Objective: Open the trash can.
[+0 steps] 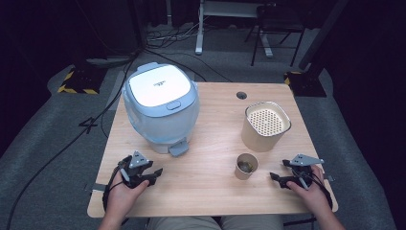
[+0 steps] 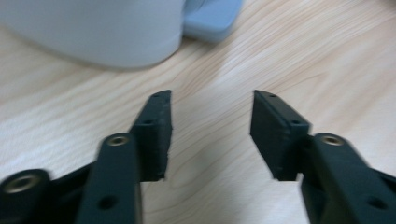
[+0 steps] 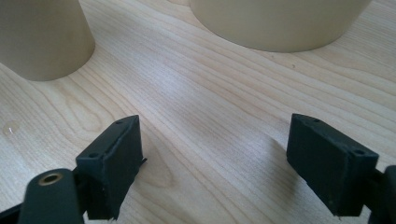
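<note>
While both grippers rest wide open and empty, the small cup [image 1: 246, 166] stands just left of the right gripper [image 1: 277, 178], well right of the left gripper [image 1: 155, 173].

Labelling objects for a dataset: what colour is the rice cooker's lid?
White on top with a pale blue rim, on the rice cooker; the high view shows it best.

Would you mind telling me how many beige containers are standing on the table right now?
2. The larger beige container, with a perforated insert on top, stands on the table's right side; the small beige cup stands just in front of it, nearer the person, left of the right tool.
</note>
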A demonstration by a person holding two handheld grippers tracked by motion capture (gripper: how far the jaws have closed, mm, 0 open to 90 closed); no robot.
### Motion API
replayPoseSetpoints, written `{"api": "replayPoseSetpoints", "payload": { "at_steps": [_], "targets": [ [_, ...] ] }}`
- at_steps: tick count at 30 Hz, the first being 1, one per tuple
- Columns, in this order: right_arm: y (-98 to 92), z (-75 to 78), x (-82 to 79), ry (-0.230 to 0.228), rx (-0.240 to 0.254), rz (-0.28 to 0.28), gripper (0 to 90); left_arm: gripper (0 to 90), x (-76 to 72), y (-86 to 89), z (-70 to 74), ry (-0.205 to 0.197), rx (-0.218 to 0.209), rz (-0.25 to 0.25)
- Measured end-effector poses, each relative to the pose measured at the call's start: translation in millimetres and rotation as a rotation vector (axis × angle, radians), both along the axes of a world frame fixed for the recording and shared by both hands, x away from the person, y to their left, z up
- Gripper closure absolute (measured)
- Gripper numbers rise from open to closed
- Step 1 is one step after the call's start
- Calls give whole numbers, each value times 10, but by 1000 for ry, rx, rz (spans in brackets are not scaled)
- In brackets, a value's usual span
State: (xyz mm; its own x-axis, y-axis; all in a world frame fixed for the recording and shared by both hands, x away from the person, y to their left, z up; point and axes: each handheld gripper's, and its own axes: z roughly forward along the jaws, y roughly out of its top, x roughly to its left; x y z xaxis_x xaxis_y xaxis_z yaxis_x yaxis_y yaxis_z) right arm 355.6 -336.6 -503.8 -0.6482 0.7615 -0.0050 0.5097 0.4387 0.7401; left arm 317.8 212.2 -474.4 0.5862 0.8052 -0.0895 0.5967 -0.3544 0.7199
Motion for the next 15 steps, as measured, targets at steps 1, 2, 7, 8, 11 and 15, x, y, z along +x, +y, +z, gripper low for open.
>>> {"api": "replayPoseSetpoints", "payload": {
  "at_steps": [1,2,7,8,11,15],
  "targets": [
    [0,0,0,0,1,0,187,553,-13,21,88,-6,-26,-34],
    [0,0,1,0,1,0,187,572,-14,35,140,-17,-26,-61],
    [1,1,13,2,0,8,186,777,-12,69,323,-27,-73,-146],
    [1,1,12,2,0,8,186,837,-9,75,360,-24,-85,-156],
    [1,1,12,2,0,8,186,899,7,82,462,-43,-109,-204],
    [1,1,12,2,0,8,186,900,31,73,555,-59,-109,-243]
  ]
}}
